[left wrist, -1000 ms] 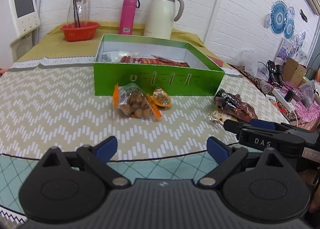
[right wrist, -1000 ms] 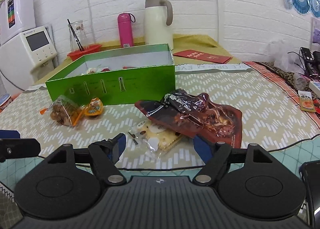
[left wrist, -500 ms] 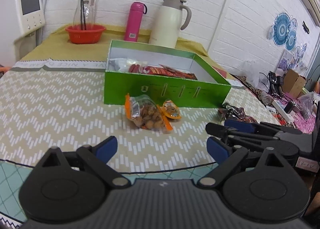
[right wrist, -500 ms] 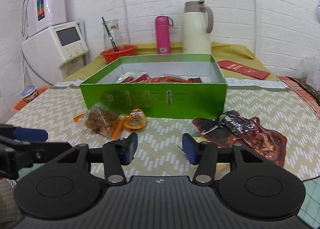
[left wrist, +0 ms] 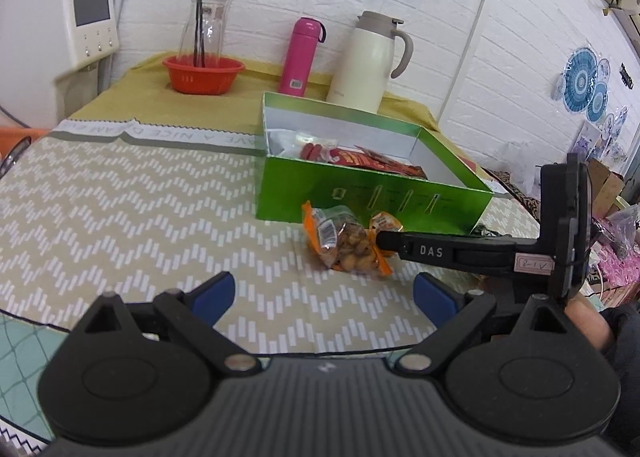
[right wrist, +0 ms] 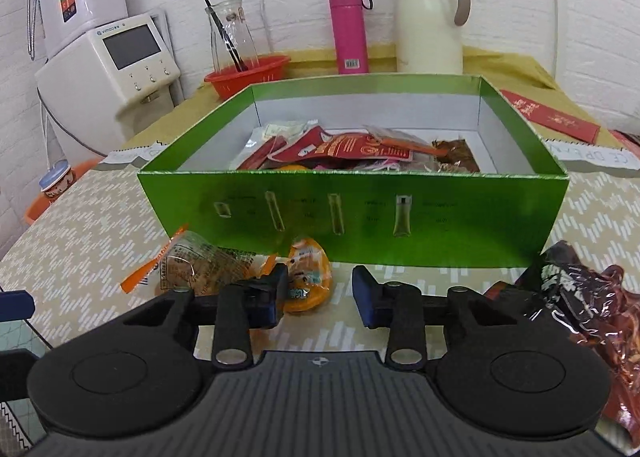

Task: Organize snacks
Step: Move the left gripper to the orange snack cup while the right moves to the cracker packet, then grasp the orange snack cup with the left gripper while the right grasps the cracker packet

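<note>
Right wrist: right gripper [right wrist: 320, 295] narrowed, now beside orange packet [right wrist: 308, 281]

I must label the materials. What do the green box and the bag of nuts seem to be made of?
The green box looks like cardboard with a glossy, slightly metallic green print outside and matt white inside; its walls are thin, with folded corners. The bag of nuts seems to be clear, shiny plastic film with orange sealed edges: the contents show through and it wrinkles.

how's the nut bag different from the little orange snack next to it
The nut bag is clear with orange edges and shows its contents; the orange snack is opaque. The nut bag is larger; the orange snack is small and rounded. Both lie on the tablecloth, outside the green box.
</note>
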`<state>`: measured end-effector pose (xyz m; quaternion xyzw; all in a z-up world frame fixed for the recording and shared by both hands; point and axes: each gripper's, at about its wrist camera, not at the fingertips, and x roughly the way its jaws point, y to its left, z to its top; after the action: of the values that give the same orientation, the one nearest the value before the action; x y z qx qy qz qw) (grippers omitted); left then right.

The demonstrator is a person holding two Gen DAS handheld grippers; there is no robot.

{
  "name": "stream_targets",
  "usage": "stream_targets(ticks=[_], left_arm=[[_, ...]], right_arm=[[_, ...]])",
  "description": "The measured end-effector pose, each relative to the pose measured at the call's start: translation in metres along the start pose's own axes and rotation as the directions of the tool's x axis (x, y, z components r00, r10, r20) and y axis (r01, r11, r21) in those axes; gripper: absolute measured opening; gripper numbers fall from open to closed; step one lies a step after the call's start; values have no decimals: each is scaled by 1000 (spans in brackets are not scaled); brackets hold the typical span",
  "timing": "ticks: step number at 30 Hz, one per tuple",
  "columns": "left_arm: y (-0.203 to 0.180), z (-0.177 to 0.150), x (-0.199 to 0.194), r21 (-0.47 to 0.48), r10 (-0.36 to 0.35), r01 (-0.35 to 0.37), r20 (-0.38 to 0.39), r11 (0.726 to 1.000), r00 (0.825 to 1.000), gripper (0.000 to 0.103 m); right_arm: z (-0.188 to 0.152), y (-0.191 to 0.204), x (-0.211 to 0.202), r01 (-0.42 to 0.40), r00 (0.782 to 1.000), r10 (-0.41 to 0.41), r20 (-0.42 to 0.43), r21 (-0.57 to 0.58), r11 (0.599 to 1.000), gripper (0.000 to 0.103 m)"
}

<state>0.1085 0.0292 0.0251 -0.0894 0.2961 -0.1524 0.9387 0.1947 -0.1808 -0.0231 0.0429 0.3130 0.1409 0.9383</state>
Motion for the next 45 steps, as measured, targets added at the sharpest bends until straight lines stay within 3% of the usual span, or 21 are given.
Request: stream_targets(ticks=[1,11,16,19,22,24,28,33,36,37,38,39,40,42,44,45], left_arm=[[0,0,0,0,-6,6,1,1000,1000,94],[-23,-5,8,33,-110,112,-45,993,993,94],[-47,-12,21,72,-155,163,-98,984,983,93],[-54,-14,25,78,-160,169,-106,983,981,93],[-57,-14,25,77,-157,165,-101,983,982,93],[-57,-15,24,86,-149,158,-97,984,984,93],[-59,-12,27,90,-150,159,-102,983,983,93],[-70,-8,40,112,-174,187,-118,976,978,92],[-69,-10,44,108,-186,200,-131,974,974,92],[-68,-11,45,108,-185,200,-137,974,973,92],[-68,-11,47,109,-186,202,-143,973,972,91],[-68,-11,49,108,-190,207,-150,972,970,87],[-69,-11,52,107,-194,212,-157,971,968,84],[-72,-10,58,106,-205,226,-180,968,962,59],[-77,-8,66,101,-205,227,-191,969,960,57],[-79,-7,70,104,-197,219,-192,970,961,57]], right_arm=[[-2,1,-2,-3,1000,3,2,-6,1000,35],[-48,1,-69,-59,998,58,-9,-55,997,35],[-66,-9,-101,-34,998,35,52,-19,999,49],[-63,-20,-112,47,994,-47,100,1,999,56],[-57,-35,-111,109,987,-115,115,58,992,71],[-56,-41,-107,133,984,-143,110,97,986,103],[-53,-39,-94,234,967,-242,84,99,967,103],[-41,-54,-78,233,965,-252,67,213,949,103],[-36,-62,-68,251,963,-267,45,219,943,103],[-36,-61,-68,262,960,-276,48,195,945,86],[-37,-61,-71,258,960,-273,60,180,949,60],[-39,-62,-74,234,967,-248,62,174,956,41],[-42,-64,-77,204,974,-218,63,168,964,36],[-49,-63,-85,178,979,-189,71,138,974,27],[-56,-57,-94,167,983,-173,60,100,981,11],[-60,-55,-97,160,985,-165,47,87,983,11]])
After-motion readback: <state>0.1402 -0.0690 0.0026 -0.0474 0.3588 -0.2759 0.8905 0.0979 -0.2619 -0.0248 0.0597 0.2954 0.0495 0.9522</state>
